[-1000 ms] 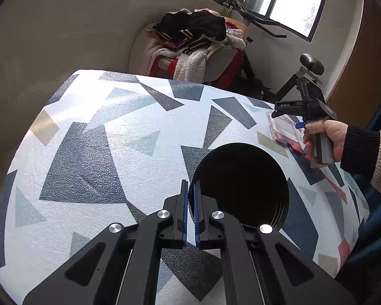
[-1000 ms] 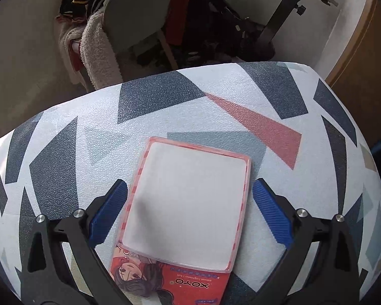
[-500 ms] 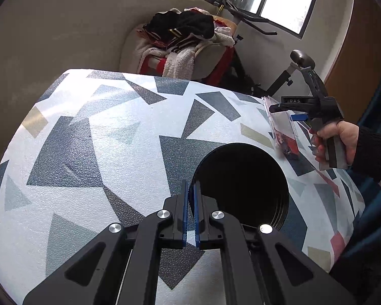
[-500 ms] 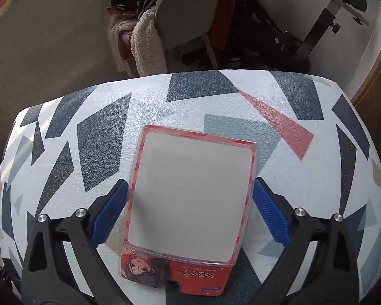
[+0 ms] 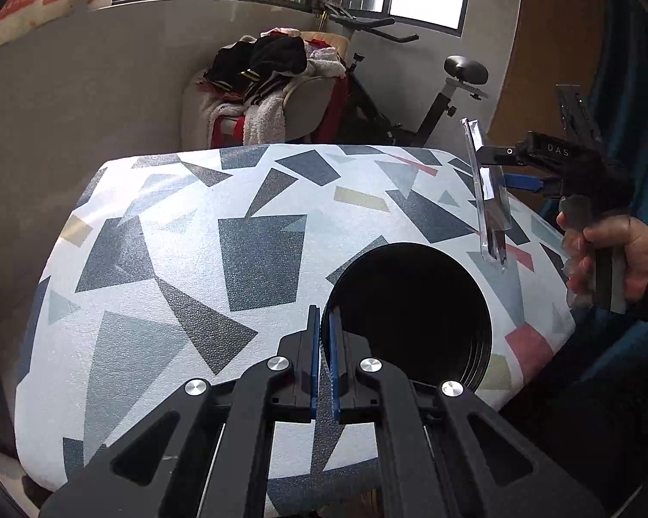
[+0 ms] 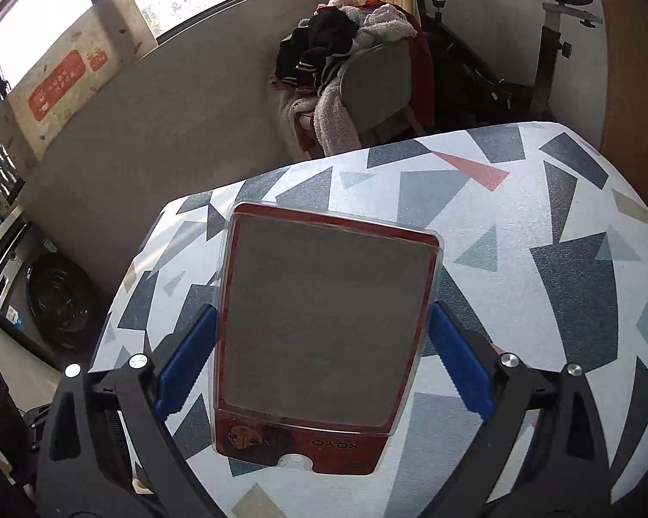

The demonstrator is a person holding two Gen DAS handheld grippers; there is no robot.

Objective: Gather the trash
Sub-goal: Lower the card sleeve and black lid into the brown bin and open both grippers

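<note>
left claw [image 5: 322,345]: pressed together on the near rim of the black bin [image 5: 410,311], steadying it; bin mouth opens just ahead and to the right of its tips.
right claw [image 6: 324,362]: spread wide, blue pads clamped on the two side edges of the blister pack [image 6: 324,328]; the same claw shows in the left view [image 5: 497,168] with the pack seen edge-on.
trash item: clear plastic blister pack with red card backing, held off the desk [image 5: 173,259], upright in the left view, its lower end above and just beyond the bin's far rim.
bin: on the desk, tilted so its mouth faces the left claw's camera; inside dark, contents cannot tell.
step in hand: carrying the pack to the bin mouth, drop not yet done.
how to do well: bring the pack's lower end over the middle of the opening, keep it edge-first so it clears the rim, let go only once it is well inside.
left claw job: keep the rim pinched so the bin does not roll or slide.
risk: the grip sits only on the thin side edges, so the pack may flex and pop out or catch the rim.
background: chair with clothes [image 5: 276,86], exercise bike [image 5: 453,86], not part of the task.
</note>
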